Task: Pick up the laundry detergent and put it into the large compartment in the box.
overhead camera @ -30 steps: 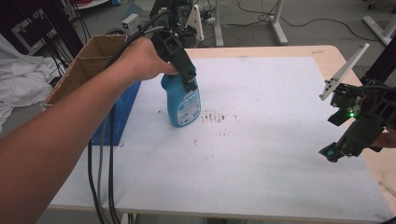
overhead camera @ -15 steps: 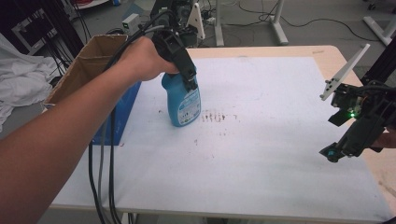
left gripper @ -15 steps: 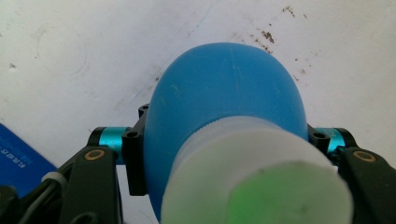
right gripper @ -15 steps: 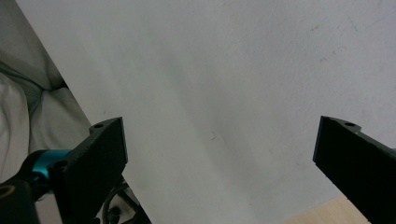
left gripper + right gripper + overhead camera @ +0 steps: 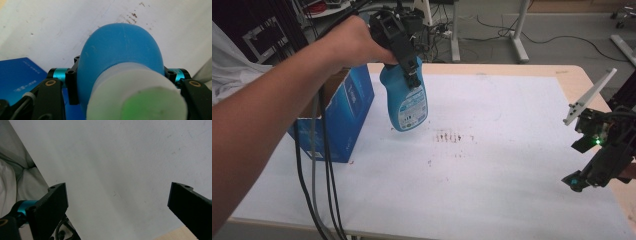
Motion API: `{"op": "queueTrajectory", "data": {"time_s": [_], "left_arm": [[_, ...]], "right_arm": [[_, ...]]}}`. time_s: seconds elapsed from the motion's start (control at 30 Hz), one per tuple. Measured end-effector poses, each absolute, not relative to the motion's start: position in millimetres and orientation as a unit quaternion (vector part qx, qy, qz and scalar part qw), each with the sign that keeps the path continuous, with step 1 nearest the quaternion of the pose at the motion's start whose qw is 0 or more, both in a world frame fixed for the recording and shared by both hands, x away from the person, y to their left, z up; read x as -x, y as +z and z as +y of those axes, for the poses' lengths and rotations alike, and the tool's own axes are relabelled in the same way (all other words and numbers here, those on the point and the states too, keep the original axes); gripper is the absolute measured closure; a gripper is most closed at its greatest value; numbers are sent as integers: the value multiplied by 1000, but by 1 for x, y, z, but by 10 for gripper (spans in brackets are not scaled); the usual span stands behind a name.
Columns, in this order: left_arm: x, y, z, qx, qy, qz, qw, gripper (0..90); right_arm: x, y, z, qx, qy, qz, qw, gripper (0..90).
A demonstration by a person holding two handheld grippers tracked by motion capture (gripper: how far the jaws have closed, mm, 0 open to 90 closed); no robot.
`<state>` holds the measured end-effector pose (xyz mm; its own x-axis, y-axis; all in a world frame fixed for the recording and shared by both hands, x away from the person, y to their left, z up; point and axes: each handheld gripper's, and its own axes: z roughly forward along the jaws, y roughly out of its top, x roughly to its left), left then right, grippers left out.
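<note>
The left gripper (image 5: 412, 70) is clamped around a blue bottle (image 5: 406, 102), which hangs in the air over the left part of the table (image 5: 492, 200), its base pointing down toward the white cover and clear of it. In the left gripper view the jaws press against both sides of the bottle (image 5: 120, 57), just below its white cap (image 5: 135, 97), which fills the foreground. The person's left hand (image 5: 354, 42) wraps the gripper's handle, and dark cables (image 5: 319, 180) trail down from it past the near table edge.

Just left of the bottle stands a blue cardboard box (image 5: 347, 112), open at the top — it sits on the table's left side, near the bottle but not touching it. A patch of small brown stains (image 5: 452, 137) marks the white cover right of the bottle's base; the same specks show in the left gripper view (image 5: 133, 16).

The right gripper (image 5: 584, 177) is held over the table's right edge, well apart from the bottle. In its own view the two black jaws stand wide apart with nothing between them — bare white cover (image 5: 120, 170) lies beyond.
</note>
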<state>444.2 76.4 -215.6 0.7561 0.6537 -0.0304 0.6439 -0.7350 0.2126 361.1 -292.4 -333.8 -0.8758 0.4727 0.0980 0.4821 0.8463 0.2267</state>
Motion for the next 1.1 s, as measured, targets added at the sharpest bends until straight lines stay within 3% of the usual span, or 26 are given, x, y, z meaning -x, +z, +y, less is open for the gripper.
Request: {"op": "queueTrajectory", "data": {"time_s": [0.63, 1.1], "left_arm": [[-403, -117, 129, -969, 24, 221, 112, 377], [-389, -88, 174, -967, 51, 224, 106, 377]], "right_arm": [[-360, -332, -292, 245, -131, -960, 21, 21], [-359, -330, -294, 247, -134, -959, 21, 21]]}}
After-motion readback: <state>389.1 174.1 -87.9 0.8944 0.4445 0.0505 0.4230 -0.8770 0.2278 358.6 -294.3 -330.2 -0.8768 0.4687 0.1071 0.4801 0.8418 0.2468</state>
